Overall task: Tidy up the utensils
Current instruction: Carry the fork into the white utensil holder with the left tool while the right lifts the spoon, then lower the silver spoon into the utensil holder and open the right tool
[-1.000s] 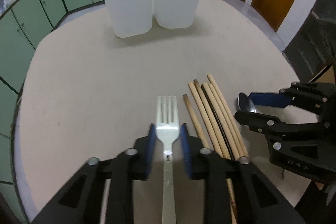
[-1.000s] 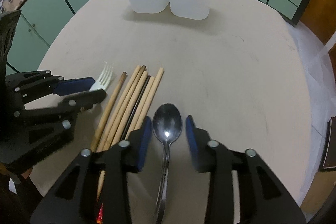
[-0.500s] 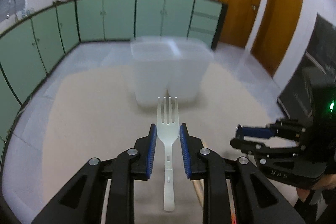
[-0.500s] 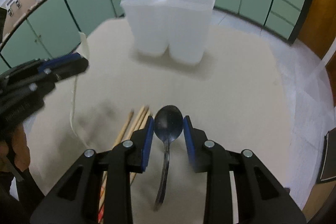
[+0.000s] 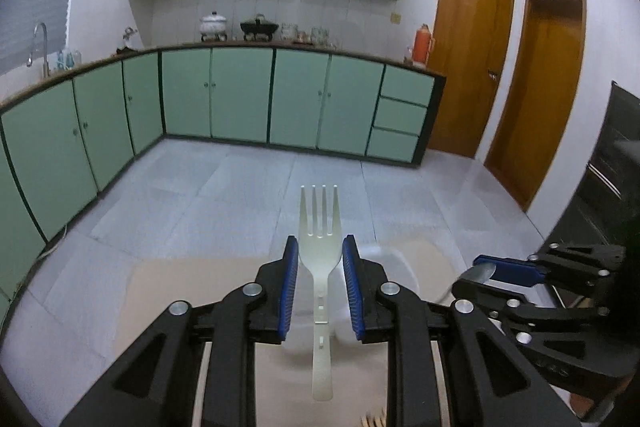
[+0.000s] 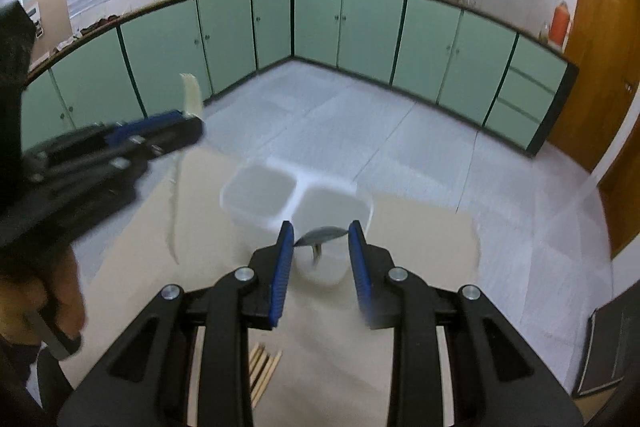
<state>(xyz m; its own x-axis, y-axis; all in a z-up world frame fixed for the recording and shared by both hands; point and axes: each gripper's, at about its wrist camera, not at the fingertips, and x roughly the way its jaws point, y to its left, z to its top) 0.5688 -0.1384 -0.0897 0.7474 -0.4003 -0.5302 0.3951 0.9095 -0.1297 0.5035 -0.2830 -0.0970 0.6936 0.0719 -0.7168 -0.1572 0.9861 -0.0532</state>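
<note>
Green kitchen cabinets point(image 5: 240, 95) behind beige counter point(image 6: 132, 259). Left gripper point(image 5: 320, 259) jaws clamped on white fork point(image 5: 320, 251), raised, tines up. Right gripper point(image 6: 320, 247) jaws clamped on metal spoon point(image 6: 320, 237) above white two-compartment holder point(image 6: 280, 195). Chopsticks point(image 6: 264, 367) lie on counter below.

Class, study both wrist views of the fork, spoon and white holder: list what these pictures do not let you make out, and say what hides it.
- Holder: left wrist view, mostly hidden behind the left gripper and fork.
- Spoon: right wrist view, blurred; handle barely visible between the right gripper pads.
- Chopsticks: only tips show, hidden by gripper bodies.
- Fork in right wrist view: motion-blurred.
</note>
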